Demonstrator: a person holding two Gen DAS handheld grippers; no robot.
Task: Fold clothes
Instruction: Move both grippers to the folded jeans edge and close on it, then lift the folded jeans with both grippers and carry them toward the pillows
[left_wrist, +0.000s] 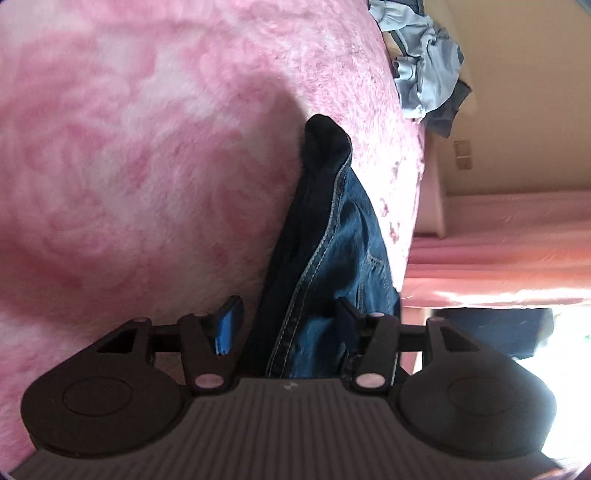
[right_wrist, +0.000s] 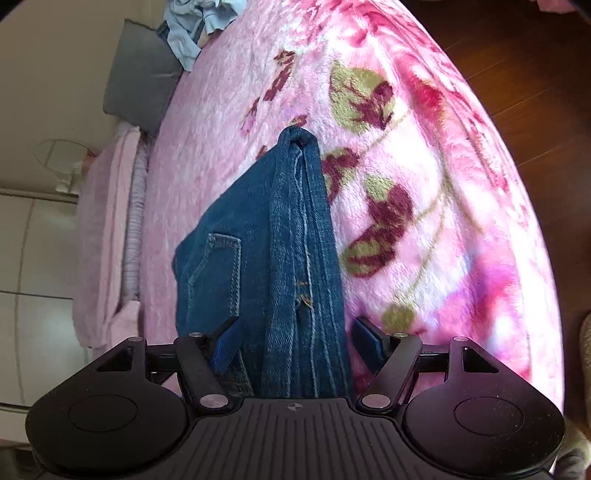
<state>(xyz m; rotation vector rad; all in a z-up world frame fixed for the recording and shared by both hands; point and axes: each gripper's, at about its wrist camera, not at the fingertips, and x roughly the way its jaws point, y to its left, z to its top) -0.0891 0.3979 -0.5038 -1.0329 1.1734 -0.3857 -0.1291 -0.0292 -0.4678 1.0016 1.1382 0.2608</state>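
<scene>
We see the folded blue jeans (right_wrist: 273, 258) lying on the pink floral blanket (right_wrist: 424, 166) of the bed. The left gripper (left_wrist: 288, 325) and right gripper (right_wrist: 295, 339) both stand spread, denim between their pads without being pinched.

Left wrist view: I look forward and downward along my left fingers (left_wrist: 229, 325), close over the pink blanket (left_wrist: 147, 147), with the jeans (left_wrist: 332, 251) running up the middle.
Right wrist view: I look the same way along my right fingers (right_wrist: 227, 343), just as near, floor (right_wrist: 517, 74) at top right.
Shared: jeans, blanket, and the pale blue clothes pile (left_wrist: 424, 74) at the far edge.
</scene>
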